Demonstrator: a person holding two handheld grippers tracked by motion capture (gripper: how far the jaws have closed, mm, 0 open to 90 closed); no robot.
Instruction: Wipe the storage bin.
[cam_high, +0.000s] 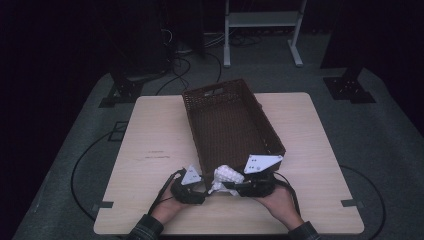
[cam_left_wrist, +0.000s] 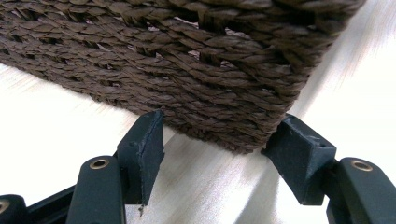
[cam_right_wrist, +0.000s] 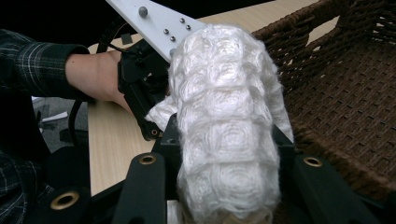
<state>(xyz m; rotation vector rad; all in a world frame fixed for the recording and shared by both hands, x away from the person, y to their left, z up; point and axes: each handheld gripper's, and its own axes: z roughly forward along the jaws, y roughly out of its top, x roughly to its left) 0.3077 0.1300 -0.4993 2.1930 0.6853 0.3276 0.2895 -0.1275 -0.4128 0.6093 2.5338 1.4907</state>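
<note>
A dark brown woven basket (cam_high: 220, 90) lies slanted across the middle of the pale wooden table (cam_high: 150, 130). My left gripper (cam_high: 200, 183) sits at its near left corner. In the left gripper view the basket's corner (cam_left_wrist: 187, 56) is wedged between the two black jaws of that gripper (cam_left_wrist: 219, 122), which press on it from both sides. My right gripper (cam_high: 233, 186) is shut on a white knitted cloth (cam_high: 227, 176) just above the basket's near end. In the right gripper view the bumpy cloth (cam_right_wrist: 224, 93) bulges up between the jaws of this gripper (cam_right_wrist: 226, 140), beside the basket's wall (cam_right_wrist: 336, 102).
The person's left hand (cam_right_wrist: 91, 74) and plaid sleeve lie close to the cloth. The table's front edge runs right under both hands. On the floor behind are a white frame (cam_high: 260, 20), black stands (cam_high: 125, 90) and cables (cam_high: 80, 165).
</note>
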